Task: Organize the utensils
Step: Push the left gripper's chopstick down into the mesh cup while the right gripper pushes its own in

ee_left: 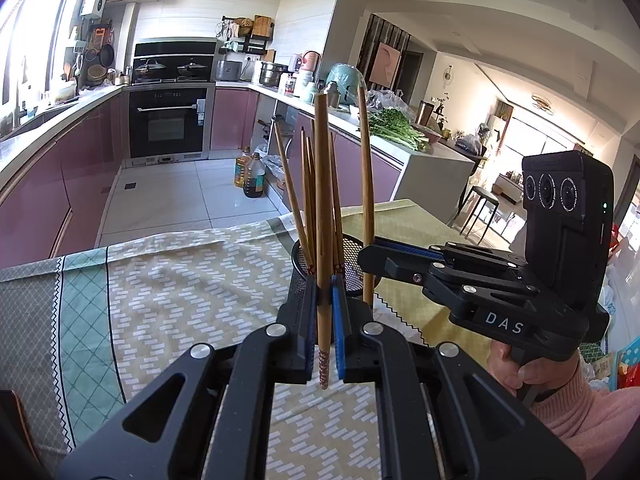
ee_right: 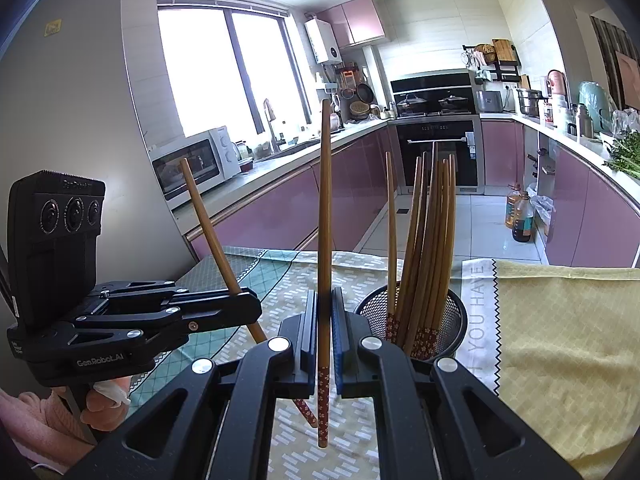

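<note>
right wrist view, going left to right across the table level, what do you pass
left gripper with its tilted chopstick → upright chopstick clamped in the right gripper → black mesh holder full of chopsticks → yellow cloth

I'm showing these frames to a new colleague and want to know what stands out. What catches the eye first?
Each gripper is shut on one upright chopstick: the left gripper holds the left chopstick, and the right gripper holds the right chopstick. Just beyond them on the patterned tablecloth stands a black mesh holder already bristling with chopsticks.
</note>
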`<state>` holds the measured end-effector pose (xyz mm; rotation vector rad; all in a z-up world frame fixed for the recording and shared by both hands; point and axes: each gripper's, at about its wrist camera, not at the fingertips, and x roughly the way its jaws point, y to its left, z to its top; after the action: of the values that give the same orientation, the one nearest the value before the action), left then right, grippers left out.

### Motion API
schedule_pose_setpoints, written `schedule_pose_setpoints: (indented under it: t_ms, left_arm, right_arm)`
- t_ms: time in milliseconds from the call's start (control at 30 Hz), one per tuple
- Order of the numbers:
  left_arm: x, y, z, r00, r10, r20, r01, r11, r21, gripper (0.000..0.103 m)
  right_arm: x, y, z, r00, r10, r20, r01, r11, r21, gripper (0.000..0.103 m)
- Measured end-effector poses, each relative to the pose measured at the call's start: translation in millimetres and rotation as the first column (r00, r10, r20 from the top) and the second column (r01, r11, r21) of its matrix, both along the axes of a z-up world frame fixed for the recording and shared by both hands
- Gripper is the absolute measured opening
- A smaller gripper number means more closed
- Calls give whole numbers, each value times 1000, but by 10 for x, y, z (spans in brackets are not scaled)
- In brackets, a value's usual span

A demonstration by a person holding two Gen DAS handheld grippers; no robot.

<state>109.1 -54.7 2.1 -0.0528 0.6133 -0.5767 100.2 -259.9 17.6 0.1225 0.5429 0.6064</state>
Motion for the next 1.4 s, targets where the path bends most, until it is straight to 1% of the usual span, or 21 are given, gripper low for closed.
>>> schedule_pose_setpoints:
  t_ms: [567,1000,1400]
  left_arm:
    - [21,-54,39,1000,-7,16,7,1000,1,8]
    - [41,-72,72,1000,-9,27,9,1000,1,8]
    - [59,-99,118,999,-17,40,17,1000,4,8]
  right_arm:
    - [10,26,22,1000,3,6,-3,1000,-1,6]
    - [29,69,123,1000,2,20,-2,1000,-1,6]
    - [5,40,103,1000,3,24,-3,1000,0,6]
